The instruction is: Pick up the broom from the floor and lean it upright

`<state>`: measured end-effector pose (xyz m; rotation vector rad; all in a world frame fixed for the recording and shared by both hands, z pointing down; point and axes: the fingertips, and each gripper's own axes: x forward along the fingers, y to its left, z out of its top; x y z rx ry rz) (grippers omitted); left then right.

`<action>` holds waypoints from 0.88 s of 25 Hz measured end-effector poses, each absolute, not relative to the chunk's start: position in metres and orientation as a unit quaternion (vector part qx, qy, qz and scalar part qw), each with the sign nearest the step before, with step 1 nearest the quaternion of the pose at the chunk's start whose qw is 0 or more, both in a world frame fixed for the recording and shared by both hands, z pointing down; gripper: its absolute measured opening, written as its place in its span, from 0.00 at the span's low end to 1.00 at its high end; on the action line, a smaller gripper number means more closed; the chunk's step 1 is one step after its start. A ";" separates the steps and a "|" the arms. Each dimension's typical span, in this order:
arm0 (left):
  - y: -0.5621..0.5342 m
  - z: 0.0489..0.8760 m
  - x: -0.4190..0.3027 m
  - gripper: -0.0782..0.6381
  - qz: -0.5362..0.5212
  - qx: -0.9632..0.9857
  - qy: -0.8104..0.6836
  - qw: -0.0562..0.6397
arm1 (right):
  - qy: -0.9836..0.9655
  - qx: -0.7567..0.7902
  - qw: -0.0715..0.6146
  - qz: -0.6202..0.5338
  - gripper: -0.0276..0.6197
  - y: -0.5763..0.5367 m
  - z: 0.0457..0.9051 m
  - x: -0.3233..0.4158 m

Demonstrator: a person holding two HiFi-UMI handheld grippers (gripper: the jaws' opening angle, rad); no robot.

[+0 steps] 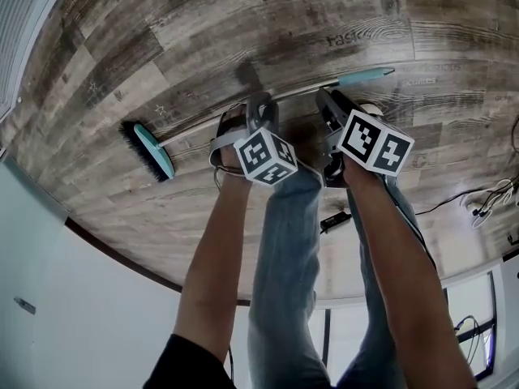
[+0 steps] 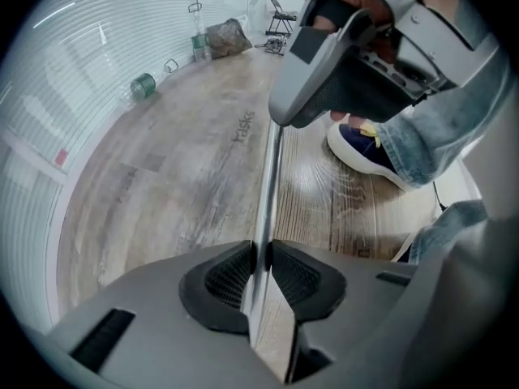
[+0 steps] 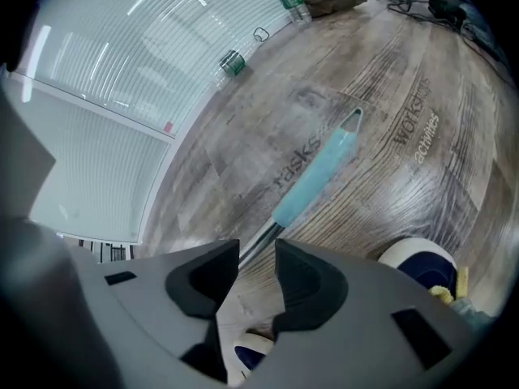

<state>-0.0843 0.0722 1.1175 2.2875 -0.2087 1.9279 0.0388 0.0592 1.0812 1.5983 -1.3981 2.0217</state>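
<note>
The broom lies on the wood floor; its teal brush head [image 1: 151, 151] is at the left and its metal handle [image 1: 195, 128] runs right to a teal grip [image 1: 365, 76]. My left gripper [image 1: 259, 105] points straight down at mid-handle, and in the left gripper view its pads [image 2: 231, 275] are shut on the pole [image 2: 268, 185]. My right gripper [image 1: 331, 104] is just to the right on the same handle. In the right gripper view its jaws [image 3: 258, 270] stand open, with the pole [image 3: 259, 243] running between them untouched and the teal grip [image 3: 316, 181] beyond.
The person's jeans and a dark blue shoe [image 2: 365, 148] stand close to the handle. Cables [image 1: 486, 201] lie at the right and a small black device [image 1: 334, 220] sits by the feet. A green bottle [image 2: 143, 85], a bag [image 2: 227, 37] and a folding chair [image 2: 282, 14] line the blinds.
</note>
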 end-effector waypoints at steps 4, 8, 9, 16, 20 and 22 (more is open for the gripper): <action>0.056 1.083 -0.076 0.24 0.615 0.781 -0.089 0.070 | -0.491 0.548 0.096 0.670 0.27 0.031 1.055 0.044; 0.029 1.035 -0.080 0.23 0.596 0.791 -0.118 0.073 | -0.545 0.531 0.088 0.643 0.25 -0.004 0.999 0.033; 0.022 1.021 -0.082 0.23 0.591 0.793 -0.126 0.080 | -0.559 0.527 0.083 0.634 0.24 -0.014 0.981 0.029; -0.045 0.899 -0.095 0.23 0.545 0.803 -0.201 0.132 | -0.642 0.508 0.053 0.573 0.19 -0.097 0.834 -0.004; -0.082 0.821 -0.102 0.23 0.499 0.820 -0.240 0.144 | -0.708 0.474 0.062 0.520 0.18 -0.140 0.741 -0.025; -0.105 0.784 -0.104 0.23 0.469 0.831 -0.264 0.140 | -0.734 0.465 0.055 0.493 0.18 -0.162 0.694 -0.035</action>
